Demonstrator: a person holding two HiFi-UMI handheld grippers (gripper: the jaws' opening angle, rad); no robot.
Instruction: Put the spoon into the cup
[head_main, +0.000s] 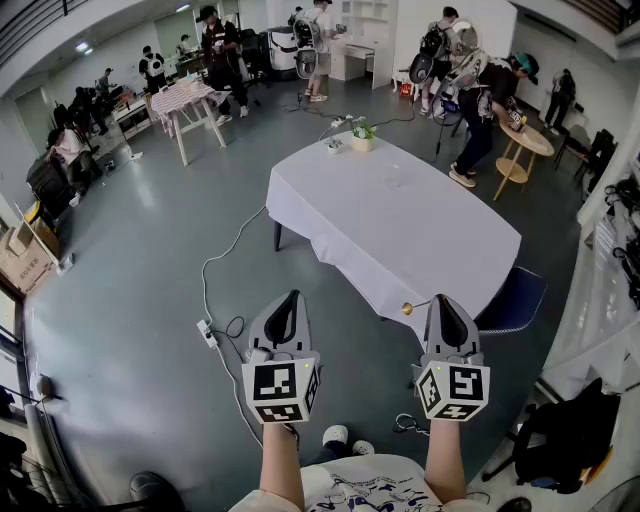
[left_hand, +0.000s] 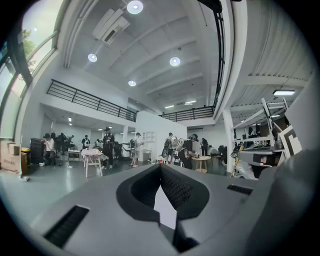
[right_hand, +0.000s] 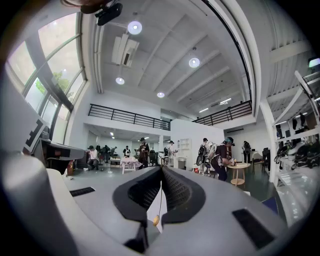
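My right gripper is held level in the air in front of the white-clothed table, shut on a thin spoon. The spoon's gold end sticks out to the left of the jaws. In the right gripper view the spoon hangs as a fine stem between the closed pads of the right gripper, gold end lowest. My left gripper is level beside it, jaws together, holding nothing; the left gripper shows its tips meeting. A small pale cup-like thing stands at the table's far end beside a potted plant.
A blue chair stands at the table's near right corner. A power strip with a cable lies on the grey floor to the left. A black bag sits at the right. Several people and a round wooden side table are at the back.
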